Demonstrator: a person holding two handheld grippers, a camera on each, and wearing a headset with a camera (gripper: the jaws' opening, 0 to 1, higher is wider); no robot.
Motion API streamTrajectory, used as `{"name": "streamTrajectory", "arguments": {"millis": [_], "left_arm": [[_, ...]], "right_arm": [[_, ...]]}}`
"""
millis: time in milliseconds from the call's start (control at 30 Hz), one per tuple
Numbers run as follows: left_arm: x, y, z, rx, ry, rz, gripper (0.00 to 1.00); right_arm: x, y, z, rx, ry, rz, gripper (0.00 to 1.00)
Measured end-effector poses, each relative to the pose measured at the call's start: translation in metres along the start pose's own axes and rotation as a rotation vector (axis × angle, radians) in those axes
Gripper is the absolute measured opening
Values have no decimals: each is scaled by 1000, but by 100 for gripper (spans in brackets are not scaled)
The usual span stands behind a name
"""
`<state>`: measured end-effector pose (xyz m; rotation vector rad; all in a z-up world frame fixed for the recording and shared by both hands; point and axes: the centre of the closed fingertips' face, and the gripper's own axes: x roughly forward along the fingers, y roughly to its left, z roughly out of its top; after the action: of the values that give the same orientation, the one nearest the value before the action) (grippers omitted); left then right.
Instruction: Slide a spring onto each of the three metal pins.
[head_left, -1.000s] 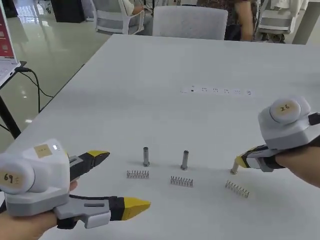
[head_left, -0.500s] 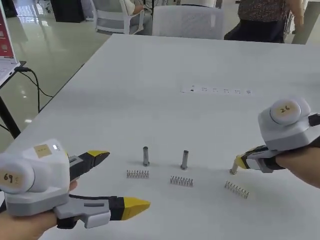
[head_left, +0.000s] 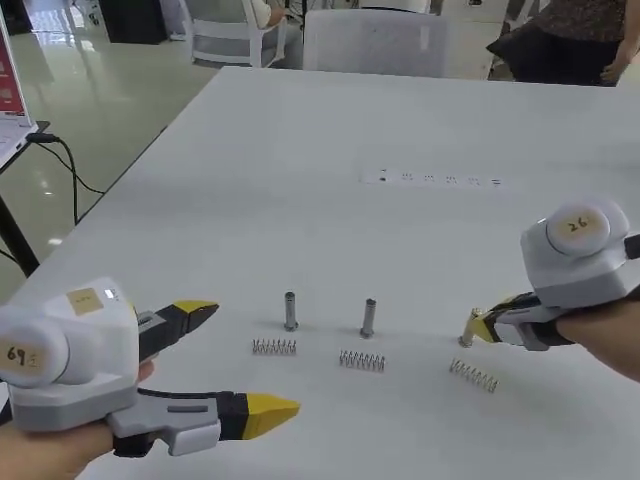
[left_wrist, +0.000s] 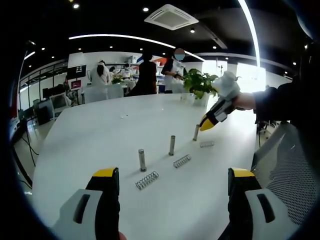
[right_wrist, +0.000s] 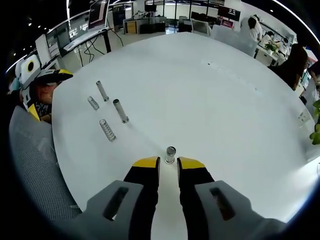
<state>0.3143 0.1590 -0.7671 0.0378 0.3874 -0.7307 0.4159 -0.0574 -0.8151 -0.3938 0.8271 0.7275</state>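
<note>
Table: white rectangular table (head_left: 330, 130); a flush row of sockets (head_left: 430, 181) sits toward the far edge.
Pins: three in a row parallel to the near edge. The left grey metal pin (head_left: 290, 311) and the middle grey metal pin (head_left: 368, 318) stand upright and free. The right grey metal pin (head_left: 467, 333) is at the right gripper's tips.
Springs: the left coiled wire spring (head_left: 274, 347), the middle coiled wire spring (head_left: 362, 361) and the right coiled wire spring (head_left: 473, 376) lie flat on the table. Each is just on the near-edge side of its pin, not touching it. The right one lies skewed to the row.
Left gripper: grey-and-black, yellow-tipped left gripper (head_left: 240, 358) by the near-left corner, jaws spread wide with nothing between them, pointing along the row of pins.
Right gripper: matching right gripper (head_left: 482, 326) toward the near-right side, jaws drawn close with a thin slit left. The right pin stands at the mouth of that slit. Can't tell whether it's pinched.
</note>
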Motion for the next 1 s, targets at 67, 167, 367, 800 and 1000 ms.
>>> {"name": "streamTrajectory", "arguments": {"millis": [67,167,367,800,1000], "left_arm": [[0,0,0,1,0,-1,89],[0,0,0,1,1,-3,89],[0,0,-1,1,1,-5,89],[1,-1,-3,-2,1,-6,89],[1,-2,-4,-3,4,-5,89]], "right_arm": [[1,-2,-2,2,1,1,16],[0,1,-4,2,3,7,16],[-1,13,-9,-2,11,34,16],[3,27,-22,-29,54,85,16],[5,28,-33,-49,84,101,17]]}}
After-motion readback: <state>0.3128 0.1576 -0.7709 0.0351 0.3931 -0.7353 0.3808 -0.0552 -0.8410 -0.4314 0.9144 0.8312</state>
